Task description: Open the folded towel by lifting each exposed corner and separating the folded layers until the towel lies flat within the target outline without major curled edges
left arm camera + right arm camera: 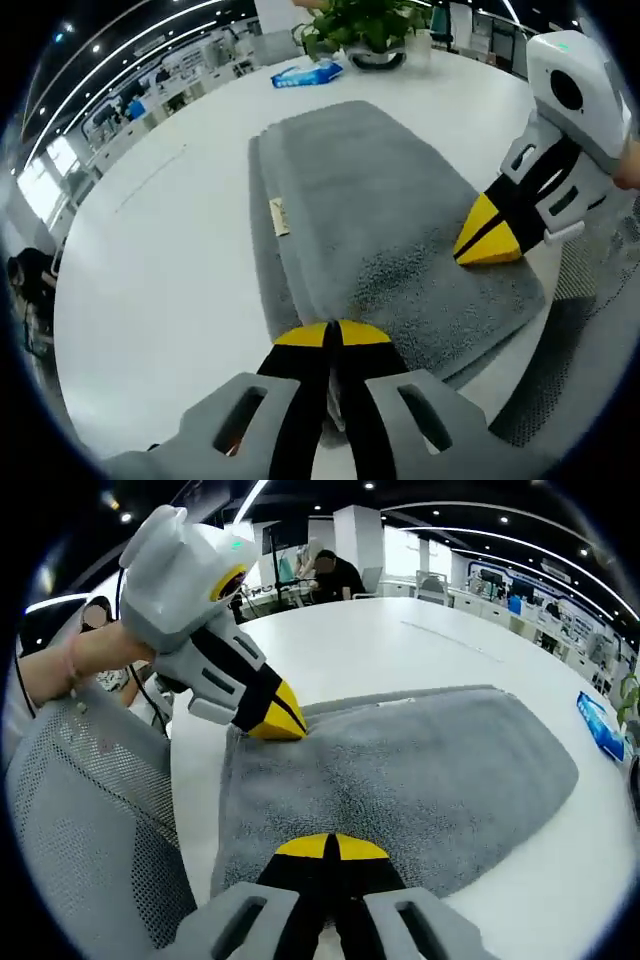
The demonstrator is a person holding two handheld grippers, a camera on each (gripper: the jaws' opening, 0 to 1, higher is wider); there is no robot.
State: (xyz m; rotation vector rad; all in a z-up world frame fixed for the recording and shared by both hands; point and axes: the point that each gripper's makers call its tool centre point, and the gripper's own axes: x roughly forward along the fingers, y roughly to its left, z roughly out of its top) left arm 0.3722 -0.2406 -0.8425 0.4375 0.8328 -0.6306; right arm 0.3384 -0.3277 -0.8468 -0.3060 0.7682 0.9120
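Towel [370, 240] first: you have one grey folded towel lying on the white table [160, 260], its layers stacked and offset so a lower layer's edge peeks out along one long side, with one small tan label [279, 217] on that edge. No target outline can be made out on the table.

You hold two grippers, both at the towel's near end. Your left gripper [333, 333] has its two yellow-tipped jaws pressed together at the towel's near edge; you cannot tell from here whether any cloth is caught between them. Your right gripper [331, 847] likewise has its jaws closed tip to tip over the near edge of the towel, and whether it pinches fabric is unclear.

In the left gripper view, your right gripper comes in from the right with its yellow tips resting on the towel's near corner. In the right gripper view, your left gripper touches down at the opposite near corner, your hand [75, 665] behind it.

Beyond the towel sit one blue packet [306, 74] and one potted plant [362, 30]. One grey mesh chair back [85, 820] stands beside the table.
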